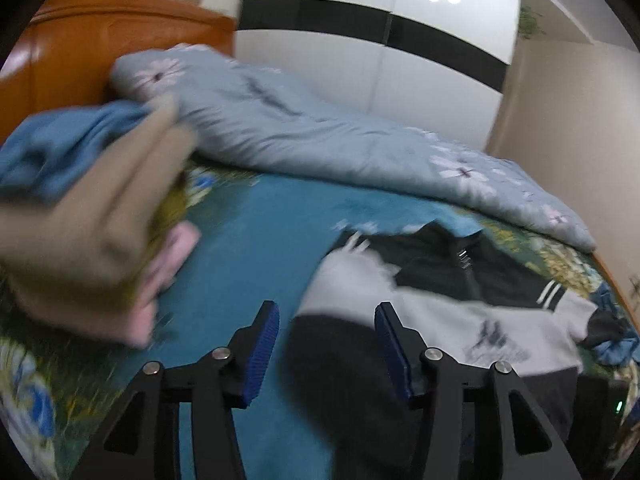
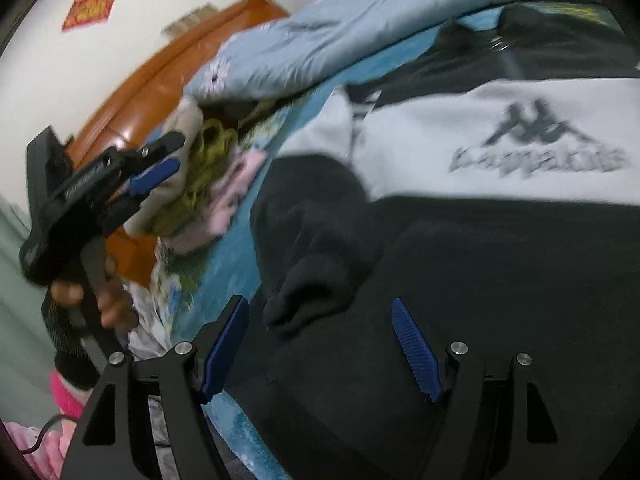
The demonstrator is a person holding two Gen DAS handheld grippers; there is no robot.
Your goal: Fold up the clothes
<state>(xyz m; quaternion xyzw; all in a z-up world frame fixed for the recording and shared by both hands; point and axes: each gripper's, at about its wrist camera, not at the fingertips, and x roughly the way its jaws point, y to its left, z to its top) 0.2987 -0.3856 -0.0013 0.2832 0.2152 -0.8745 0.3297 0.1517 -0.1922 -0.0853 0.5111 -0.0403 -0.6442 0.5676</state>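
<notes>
A black and white zip jacket (image 1: 460,312) lies spread on the bed, with a grey logo on its white chest panel (image 2: 540,140). One black sleeve (image 2: 312,240) is bunched at its left side. My left gripper (image 1: 326,306) is open just above that sleeve end (image 1: 332,368), with nothing clamped. My right gripper (image 2: 318,302) is also open and hovers over the jacket's black lower body. In the right wrist view a hand (image 2: 108,300) holds the left gripper (image 2: 176,152) near a clothes pile.
A blurred pile of beige, yellow-green and pink clothes (image 1: 100,220) sits at the left by the orange wooden headboard (image 1: 100,40). A pale blue flowered quilt (image 1: 320,128) is heaped along the far side. The teal floral sheet (image 1: 248,240) shows between them. A white wardrobe (image 1: 380,60) stands behind.
</notes>
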